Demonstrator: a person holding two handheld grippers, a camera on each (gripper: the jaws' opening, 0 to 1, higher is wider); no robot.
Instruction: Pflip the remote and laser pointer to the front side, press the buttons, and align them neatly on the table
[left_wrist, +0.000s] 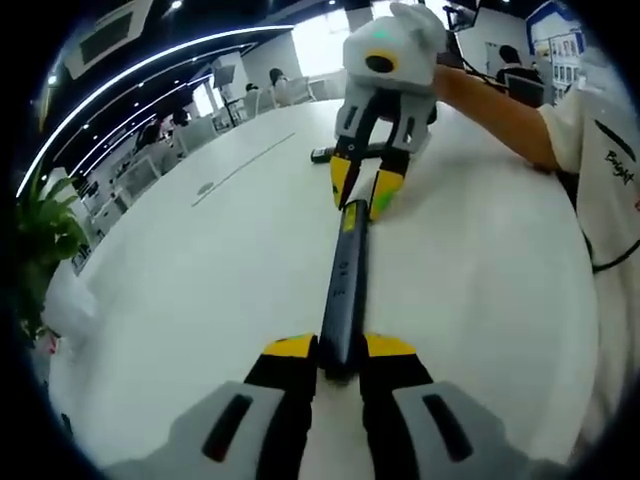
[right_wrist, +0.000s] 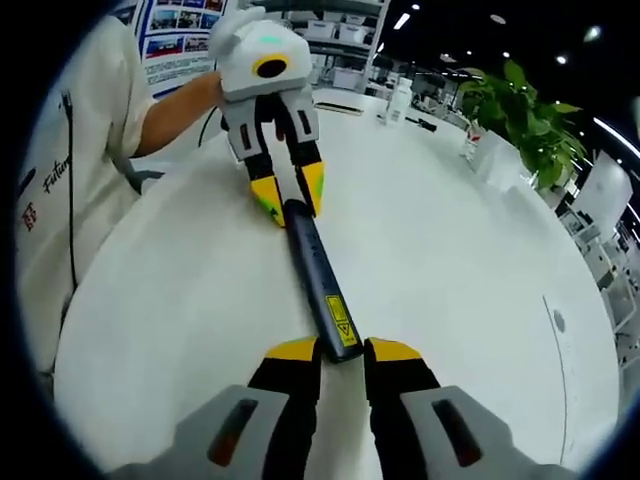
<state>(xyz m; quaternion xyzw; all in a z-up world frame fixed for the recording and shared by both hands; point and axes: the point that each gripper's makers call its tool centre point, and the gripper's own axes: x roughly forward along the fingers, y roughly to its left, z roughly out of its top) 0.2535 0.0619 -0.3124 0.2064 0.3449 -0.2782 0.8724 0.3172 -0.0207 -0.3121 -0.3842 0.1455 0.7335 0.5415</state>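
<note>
Your left gripper (left_wrist: 340, 352) has black fingers (left_wrist: 283, 372) capped with yellow pads, rising from grey housings that each carry a dark oval slot. Your right gripper (right_wrist: 341, 357) matches it: yellow tips, black fingers (right_wrist: 290, 385), grey bases with slotted insets. Behind each set of fingers sits a white rounded body. You wear a white short-sleeved shirt (right_wrist: 75, 170) with dark lettering.

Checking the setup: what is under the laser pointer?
The white table lies under the laser pointer. Each tool, left and right, covers one end.
</note>
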